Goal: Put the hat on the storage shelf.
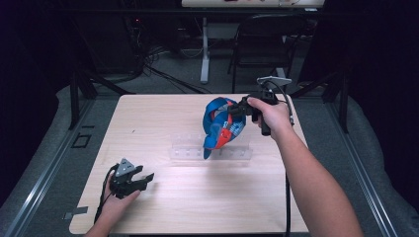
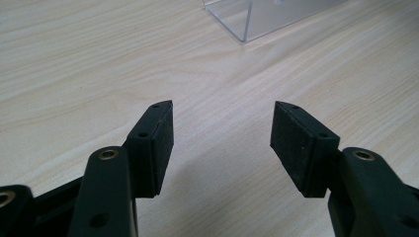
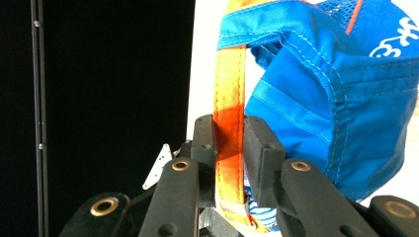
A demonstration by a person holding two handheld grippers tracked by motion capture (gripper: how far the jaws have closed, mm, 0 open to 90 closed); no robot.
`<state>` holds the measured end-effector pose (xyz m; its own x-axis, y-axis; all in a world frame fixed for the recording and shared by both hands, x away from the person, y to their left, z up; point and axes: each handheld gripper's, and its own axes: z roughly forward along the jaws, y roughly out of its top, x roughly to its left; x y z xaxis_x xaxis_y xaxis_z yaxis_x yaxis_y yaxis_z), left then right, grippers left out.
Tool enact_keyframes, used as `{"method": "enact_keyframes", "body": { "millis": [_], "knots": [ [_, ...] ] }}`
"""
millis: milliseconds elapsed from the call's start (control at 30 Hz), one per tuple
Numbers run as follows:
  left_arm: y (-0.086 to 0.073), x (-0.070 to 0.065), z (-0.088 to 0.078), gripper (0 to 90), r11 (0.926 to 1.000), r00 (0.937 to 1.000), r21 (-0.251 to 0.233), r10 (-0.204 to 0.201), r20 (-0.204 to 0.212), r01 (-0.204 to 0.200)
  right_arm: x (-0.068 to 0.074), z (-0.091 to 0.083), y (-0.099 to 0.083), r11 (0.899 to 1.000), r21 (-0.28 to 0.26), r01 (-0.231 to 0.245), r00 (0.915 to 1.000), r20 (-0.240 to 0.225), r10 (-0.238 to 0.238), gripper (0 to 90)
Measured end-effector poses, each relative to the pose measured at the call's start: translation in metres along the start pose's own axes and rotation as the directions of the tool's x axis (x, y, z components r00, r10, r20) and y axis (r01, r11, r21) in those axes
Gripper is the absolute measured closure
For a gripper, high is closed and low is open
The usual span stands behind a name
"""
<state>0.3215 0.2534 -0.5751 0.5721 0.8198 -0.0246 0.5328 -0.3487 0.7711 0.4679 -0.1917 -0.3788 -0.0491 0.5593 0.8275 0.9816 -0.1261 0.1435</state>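
Right claw (image 3: 229,143) was pinching the orange strap (image 3: 230,94) of a blue cap (image 1: 221,124), holding it up above the clear acrylic stand (image 1: 190,148) mid-table, probably so the cap would hang free and could be set down over the stand. Left claw (image 1: 143,178) rested on the table (image 1: 163,202) near the front edge, jaws spread and empty, seemingly kept clear. Stand carried nothing that could be made out.

Blue cap (image 1: 220,124) with an orange strap (image 3: 229,123) and white print, black grippers, pale wood-grain table (image 1: 163,123), clear stand (image 1: 185,147)
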Motion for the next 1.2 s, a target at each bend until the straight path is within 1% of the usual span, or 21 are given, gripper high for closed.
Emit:
{"method": "enact_keyframes", "body": {
  "millis": [133,200,233,300,433,467,500,533,600,633,667,700,800,967,1000,1033,1067,1100,1133,1167,1200],
  "knots": [
    [0.000,0.000,0.000,42.2,1.0000,1.0000,-0.001,0.000,0.000,0.000,-0.005,0.000,-0.001,1.000,0.006,0.007,0.9998,0.021,-0.007,73.8],
    [0.000,0.000,0.000,42.2,1.0000,1.0000,-0.001,0.000,-0.001,0.000,-0.009,-0.001,-0.002,1.000,-0.003,0.001,0.9998,0.021,-0.001,70.5],
    [0.000,0.000,0.000,42.2,1.0000,1.0000,-0.002,-0.001,-0.001,0.001,-0.009,-0.001,-0.002,1.000,-0.003,0.001,0.9998,0.021,-0.001,70.5],
    [0.000,0.000,0.000,42.2,1.0000,1.0000,-0.004,-0.003,-0.002,0.003,-0.013,-0.001,-0.002,1.000,-0.010,0.008,0.9994,0.033,-0.008,67.9],
    [0.000,0.000,-0.001,42.2,1.0000,1.0000,0.000,-0.002,0.000,0.002,-0.020,-0.002,-0.004,1.000,-0.017,0.001,0.9984,0.057,0.000,64.5],
    [0.000,0.000,-0.001,42.2,1.0000,1.0000,-0.001,-0.002,-0.002,0.002,-0.023,-0.002,-0.005,1.000,-0.023,0.006,0.9973,0.073,-0.004,62.2],
    [0.000,0.000,-0.001,42.2,1.0000,1.0000,-0.001,-0.002,-0.002,0.002,-0.024,-0.002,-0.007,0.999,-0.032,0.013,0.9959,0.089,-0.010,61.7],
    [0.000,0.001,-0.001,42.2,1.0000,1.0000,0.001,-0.002,0.000,0.002,-0.025,-0.002,-0.008,0.999,-0.028,0.020,0.9945,0.104,-0.017,61.7],
    [0.000,0.001,-0.001,42.2,1.0000,1.0000,0.002,-0.002,-0.001,0.002,-0.028,-0.003,-0.009,1.000,-0.019,0.025,0.9925,0.120,-0.022,61.3],
    [0.000,0.001,-0.001,42.2,1.0000,1.0000,0.002,-0.002,-0.001,0.002,-0.028,-0.003,-0.009,1.000,-0.019,0.025,0.9925,0.120,-0.022,61.3],
    [0.000,0.000,-0.001,42.2,1.0000,1.0000,-0.001,-0.002,-0.003,0.002,-0.032,-0.004,-0.012,0.999,-0.018,0.035,0.9882,0.150,-0.032,60.8],
    [0.000,0.000,0.000,42.2,1.0000,1.0000,-0.004,-0.007,-0.003,0.007,-0.033,-0.004,-0.013,0.999,-0.017,0.037,0.9861,0.163,-0.034,60.4],
    [0.000,0.000,0.000,42.2,1.0000,1.0000,-0.004,-0.006,-0.004,0.006,-0.037,-0.005,-0.015,0.999,-0.021,0.050,0.9830,0.178,-0.045,59.3],
    [0.000,0.001,-0.001,42.2,1.0000,1.0000,-0.004,-0.002,-0.006,0.002,-0.049,-0.004,-0.020,0.999,-0.011,0.046,0.9732,0.226,-0.042,58.5],
    [0.000,0.002,-0.001,42.2,1.0000,1.0000,0.002,0.002,-0.004,-0.002,-0.056,-0.003,-0.023,0.999,0.003,0.047,0.9680,0.247,-0.046,58.2],
    [0.000,0.002,-0.001,42.2,1.0000,1.0000,0.002,0.002,-0.004,-0.002,-0.056,-0.003,-0.023,0.999,0.003,0.047,0.9680,0.247,-0.046,58.2],
    [0.000,0.002,-0.001,42.2,1.0000,1.0000,0.002,0.000,-0.004,0.000,-0.060,-0.001,-0.027,0.999,-0.001,0.039,0.9604,0.276,-0.037,57.8],
    [0.000,0.002,-0.001,42.2,1.0000,1.0000,0.001,-0.002,-0.006,0.002,-0.060,-0.001,-0.027,0.999,-0.001,0.039,0.9604,0.276,-0.037,57.8],
    [0.000,0.001,0.000,42.2,1.0000,1.0000,-0.002,-0.005,-0.006,0.005,-0.064,0.001,-0.030,0.999,0.002,0.039,0.9523,0.303,-0.037,57.4],
    [0.000,0.001,0.000,42.2,1.0000,1.0000,-0.002,-0.005,-0.006,0.005,-0.064,0.001,-0.030,0.999,0.002,0.039,0.9523,0.303,-0.037,57.4],
    [0.000,0.002,-0.001,42.2,1.0000,1.0000,0.001,-0.003,-0.004,0.003,-0.069,0.003,-0.034,0.999,0.007,0.051,0.9452,0.323,-0.050,57.5]
  ]
}}
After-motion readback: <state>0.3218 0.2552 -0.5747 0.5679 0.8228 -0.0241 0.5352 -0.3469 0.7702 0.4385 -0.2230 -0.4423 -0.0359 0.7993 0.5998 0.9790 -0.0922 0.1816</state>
